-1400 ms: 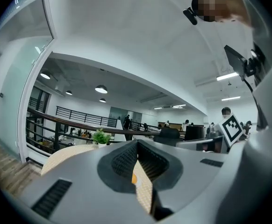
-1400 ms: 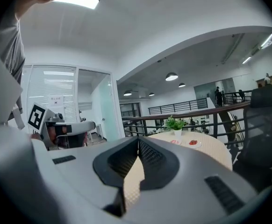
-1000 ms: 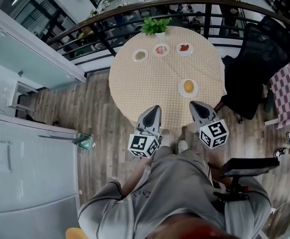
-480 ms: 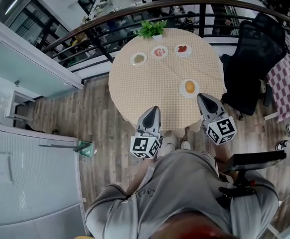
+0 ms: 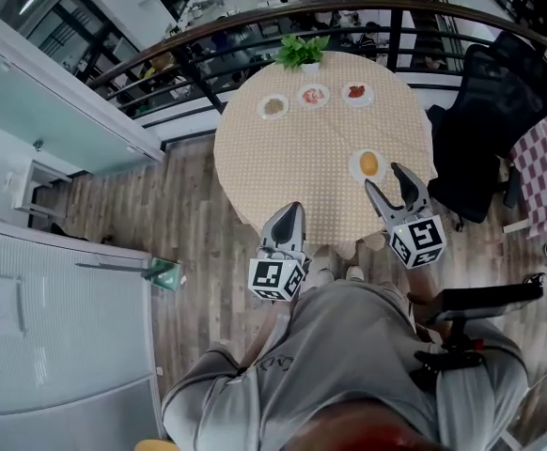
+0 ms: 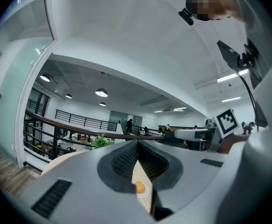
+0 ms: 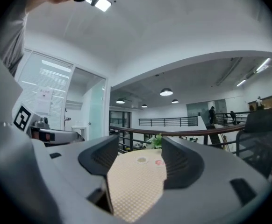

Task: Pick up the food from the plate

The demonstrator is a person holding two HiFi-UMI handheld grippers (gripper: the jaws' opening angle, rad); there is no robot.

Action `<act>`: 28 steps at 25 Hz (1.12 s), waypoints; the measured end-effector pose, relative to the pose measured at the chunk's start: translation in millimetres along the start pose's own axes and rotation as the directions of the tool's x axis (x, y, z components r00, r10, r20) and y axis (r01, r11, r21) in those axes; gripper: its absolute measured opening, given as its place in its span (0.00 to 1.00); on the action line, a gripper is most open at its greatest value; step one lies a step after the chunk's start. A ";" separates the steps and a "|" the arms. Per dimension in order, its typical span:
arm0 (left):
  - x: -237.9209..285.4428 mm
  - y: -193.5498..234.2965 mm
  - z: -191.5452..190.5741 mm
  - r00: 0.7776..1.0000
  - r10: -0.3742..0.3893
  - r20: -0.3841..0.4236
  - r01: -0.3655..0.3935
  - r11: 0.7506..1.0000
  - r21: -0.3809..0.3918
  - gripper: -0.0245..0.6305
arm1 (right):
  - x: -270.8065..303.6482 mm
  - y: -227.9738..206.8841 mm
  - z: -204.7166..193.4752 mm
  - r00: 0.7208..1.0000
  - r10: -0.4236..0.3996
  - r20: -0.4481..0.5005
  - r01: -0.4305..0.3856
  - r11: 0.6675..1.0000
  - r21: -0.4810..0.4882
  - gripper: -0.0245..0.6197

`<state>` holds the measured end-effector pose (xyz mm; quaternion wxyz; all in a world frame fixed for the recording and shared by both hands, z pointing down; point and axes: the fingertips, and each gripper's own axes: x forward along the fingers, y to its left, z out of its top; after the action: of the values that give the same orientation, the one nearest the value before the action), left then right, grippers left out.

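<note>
An orange piece of food (image 5: 369, 163) lies on a small white plate (image 5: 357, 170) at the near right of the round beige table (image 5: 302, 167). My right gripper (image 5: 387, 178) hovers just short of that plate, at the table's edge, its jaws opening with nothing between them. In the right gripper view the right gripper (image 7: 139, 146) frames bare tablecloth and two far plates (image 7: 141, 160). My left gripper (image 5: 290, 212) hangs shut at the table's near edge, empty. Below its shut tips, the left gripper (image 6: 137, 146) view shows the orange food (image 6: 139, 187).
Three small plates with food (image 5: 314, 94) line the table's far side, behind them a potted plant (image 5: 302, 52) and a dark railing (image 5: 255, 22). A black office chair (image 5: 485, 111) stands at the right, beside a checked cloth (image 5: 541, 172).
My right gripper has moved forward and to the right, up to the plate with the orange food, and its jaws have spread apart. The left gripper has stayed put.
</note>
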<state>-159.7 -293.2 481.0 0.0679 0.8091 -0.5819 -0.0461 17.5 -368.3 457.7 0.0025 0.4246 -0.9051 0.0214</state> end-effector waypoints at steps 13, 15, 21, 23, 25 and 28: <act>-8.2 18.2 -0.5 0.999 0.035 0.006 -0.035 0.999 0.001 0.05 | 28.5 -31.7 -30.6 0.982 -0.100 -0.162 0.099 0.995 -0.015 0.59; -9.3 21.1 -2.0 0.999 0.044 0.003 -0.044 0.999 0.001 0.05 | 34.7 -33.0 -35.1 0.979 -0.088 -0.185 0.087 0.996 -0.013 0.59; -14.1 30.1 -5.6 0.998 0.063 0.002 -0.063 0.998 -0.003 0.05 | 60.9 -42.9 -73.6 0.941 -0.093 -0.324 0.081 0.995 -0.049 0.59; -14.5 29.9 -6.2 0.998 0.061 -0.001 -0.061 0.998 0.000 0.05 | 70.5 -51.0 -91.9 0.919 -0.105 -0.381 0.089 0.994 -0.060 0.59; -14.6 29.1 -5.9 0.998 0.060 -0.002 -0.060 0.998 0.002 0.05 | 79.2 -60.4 -106.7 0.897 -0.113 -0.428 0.096 0.993 -0.062 0.59; -16.9 31.4 -7.9 0.998 0.068 -0.005 -0.068 0.998 -0.002 0.05 | 94.2 -70.6 -127.7 0.863 -0.110 -0.493 0.089 0.994 -0.065 0.59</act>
<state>-193.2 -286.6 493.8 0.0720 0.7890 -0.6087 -0.0425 9.8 -480.6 590.0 0.2442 0.4508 -0.8513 0.1113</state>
